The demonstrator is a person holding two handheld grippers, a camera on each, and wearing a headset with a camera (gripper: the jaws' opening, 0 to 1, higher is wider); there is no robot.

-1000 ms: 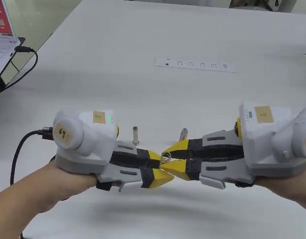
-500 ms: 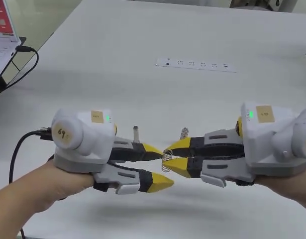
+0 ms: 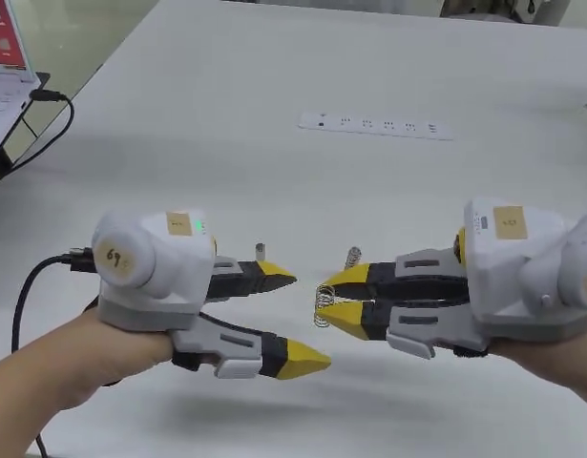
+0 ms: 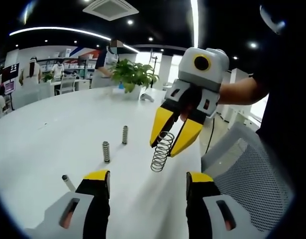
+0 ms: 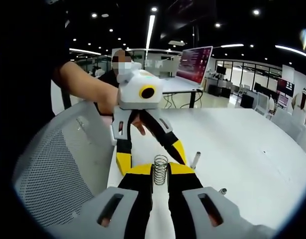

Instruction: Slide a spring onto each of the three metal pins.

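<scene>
right gripper (image 3: 325,296) is clamped on a spring (image 5: 160,170), just right of the left gripper (image 3: 310,319), whose jaws are wide apart. beyond them a bare pin (image 3: 261,251) stands left of a sprung pin (image 3: 353,256).

Left tool (image 3: 310,318) jaws spread wide, right tool (image 3: 324,295) jaws clamped on a spring (image 4: 161,152), tips facing, apart

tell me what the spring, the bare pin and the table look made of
The spring looks like steel wire: thin, shiny grey open coils. The pin seems metal: a smooth grey rod with dull sheen. The table is matte white, perhaps laminate; its smooth, even surface leaves that open.
</scene>
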